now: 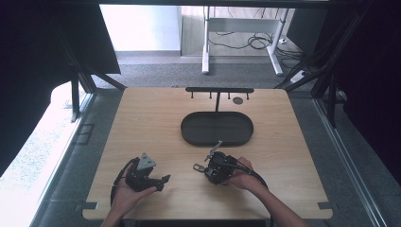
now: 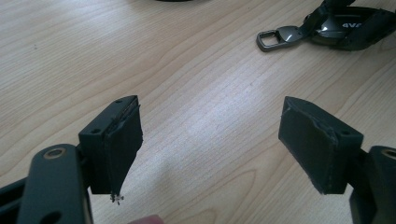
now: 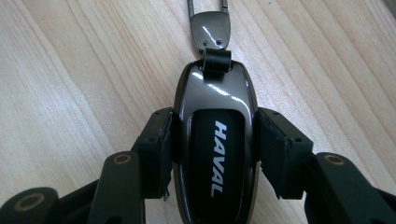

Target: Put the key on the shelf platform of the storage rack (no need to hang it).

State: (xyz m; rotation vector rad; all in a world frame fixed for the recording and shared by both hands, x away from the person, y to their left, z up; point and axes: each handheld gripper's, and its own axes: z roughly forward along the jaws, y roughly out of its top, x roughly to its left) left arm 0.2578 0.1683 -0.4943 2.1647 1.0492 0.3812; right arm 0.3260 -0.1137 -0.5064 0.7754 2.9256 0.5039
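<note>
One glossy dark HAVAL key fob (image 3: 217,149) sits pinched in the right hand-held gripper (image 3: 215,154); left hand-held gripper (image 2: 210,144) spread.

A light wood-grain table (image 1: 142,123) with rounded corners stands on grey carpet (image 1: 156,73). Toward twelve o'clock, past the carpet, lies a strip of pale wooden floor (image 1: 194,28) where a white-legged metal desk frame (image 1: 205,47) stands, with loose black cables (image 1: 257,42) coiled beneath it. At eleven o'clock a bright white wall panel (image 1: 139,26) catches strong light. Dark black screens (image 1: 47,42) on slanted black struts (image 1: 78,71) flank the table at nine and three o'clock. Glaring daylight washes out the floor at eight o'clock (image 1: 28,165).
</note>
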